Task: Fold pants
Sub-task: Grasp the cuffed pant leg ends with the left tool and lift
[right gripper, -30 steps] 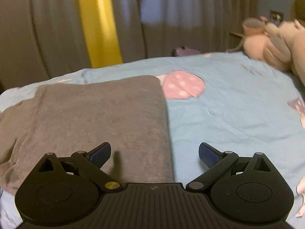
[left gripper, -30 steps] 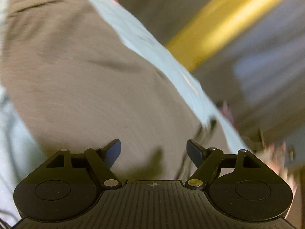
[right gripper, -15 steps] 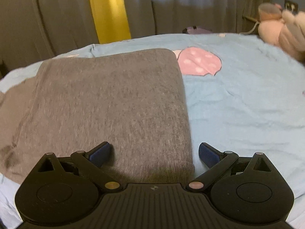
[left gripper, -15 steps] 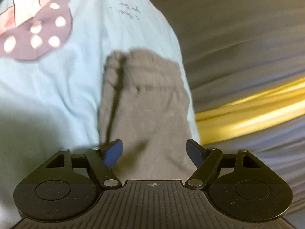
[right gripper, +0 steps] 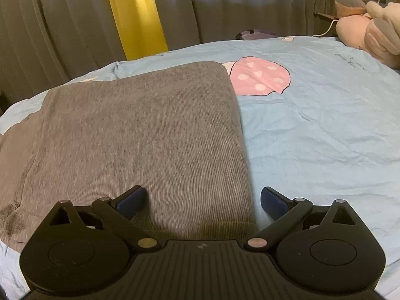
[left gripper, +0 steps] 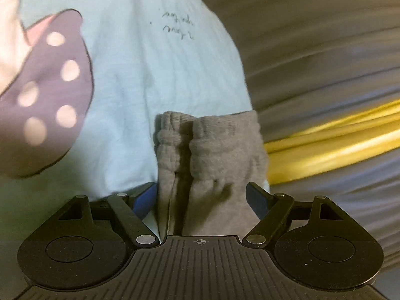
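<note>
The grey pants [right gripper: 140, 135] lie folded flat on the light blue bed sheet [right gripper: 312, 130], their straight right edge running toward me. My right gripper [right gripper: 203, 198] hovers open over the near right corner, the left finger above the fabric and the right finger above the sheet. In the left wrist view the two ribbed cuffs [left gripper: 212, 155] lie side by side near the bed's edge. My left gripper [left gripper: 201, 193] straddles them, its jaws opening, with the cuffs between the fingers and the pads not pressing on them.
A pink polka-dot print [right gripper: 260, 77] marks the sheet just right of the pants. Pink plush toys [right gripper: 367, 35] sit at the far right. Grey curtains with a yellow stripe [right gripper: 135, 17] hang behind the bed. The bed edge [left gripper: 247, 92] drops off right of the cuffs.
The left view swung from the broad grey fabric to the cuffs at the bed's edge, which now sit closer between its fingers. The right gripper sank a little toward the pants' near corner.
</note>
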A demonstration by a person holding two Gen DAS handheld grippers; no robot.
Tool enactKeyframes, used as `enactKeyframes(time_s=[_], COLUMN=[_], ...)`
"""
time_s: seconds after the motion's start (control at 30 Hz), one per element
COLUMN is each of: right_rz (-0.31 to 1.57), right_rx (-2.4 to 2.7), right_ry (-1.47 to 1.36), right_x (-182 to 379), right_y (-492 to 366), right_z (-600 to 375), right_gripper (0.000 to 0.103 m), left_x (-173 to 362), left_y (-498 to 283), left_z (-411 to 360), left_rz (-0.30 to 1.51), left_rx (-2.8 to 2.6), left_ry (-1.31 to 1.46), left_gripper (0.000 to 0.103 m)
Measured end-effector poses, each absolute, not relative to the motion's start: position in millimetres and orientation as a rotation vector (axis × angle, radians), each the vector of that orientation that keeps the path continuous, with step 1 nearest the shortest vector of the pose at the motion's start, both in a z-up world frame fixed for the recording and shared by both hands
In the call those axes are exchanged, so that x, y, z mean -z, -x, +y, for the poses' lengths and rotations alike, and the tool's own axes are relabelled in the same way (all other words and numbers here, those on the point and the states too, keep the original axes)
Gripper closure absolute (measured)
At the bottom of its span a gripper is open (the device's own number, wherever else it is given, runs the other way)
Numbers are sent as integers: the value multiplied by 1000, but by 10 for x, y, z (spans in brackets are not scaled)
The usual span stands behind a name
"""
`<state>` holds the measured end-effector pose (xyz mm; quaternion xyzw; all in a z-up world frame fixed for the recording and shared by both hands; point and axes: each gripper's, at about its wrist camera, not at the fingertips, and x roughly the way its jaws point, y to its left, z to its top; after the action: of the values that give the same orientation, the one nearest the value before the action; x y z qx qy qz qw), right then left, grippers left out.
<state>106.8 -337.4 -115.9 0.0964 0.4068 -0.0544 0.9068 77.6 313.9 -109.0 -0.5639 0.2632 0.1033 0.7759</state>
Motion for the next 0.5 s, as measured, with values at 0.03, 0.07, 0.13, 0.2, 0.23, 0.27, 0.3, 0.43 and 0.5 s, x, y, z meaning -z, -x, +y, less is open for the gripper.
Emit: enactKeyframes(time_s=[0.03,0.07,0.13,0.2,0.23,0.27,0.3,0.43,0.5], right_rz=[839,838,832,830,826,824,824,823,819], right_rx=[114,115,116,115,115,117,118,119,119], right_ry=[-199,-199,-202,-208,-212,-217,-220,-218,-223], right_x=[1159,1160,1157,1161,1161,1160,1161,1156,1146], right_y=[-1068,-1068,-1055,-1055,-1058,-1059,-1060,-1056,-1051], right_z=[-3371,-3369,-3359,-3364,-3369,-3373,-3377,-3371,-3378], right_gripper=[4,4,4,4,4,4,4,4,4], left_x=[1096,1090,1088,1094,1081,1047,1026,785,566], left_y=[-807,-822,-879,-949,-967,-963,-993,-967,-980], left_z=[3151,3162,3208,3243,3244,3220,3192,3069,2964], left_rz=[570,569,589,611,612,603,596,540,516], left_rx=[-217,-212,-218,-216,-213,-200,-192,-110,-61], left_ry=[1224,1232,1242,1217,1200,1172,1143,1031,951], left_gripper=[20,21,30,49,52,59,62,77,81])
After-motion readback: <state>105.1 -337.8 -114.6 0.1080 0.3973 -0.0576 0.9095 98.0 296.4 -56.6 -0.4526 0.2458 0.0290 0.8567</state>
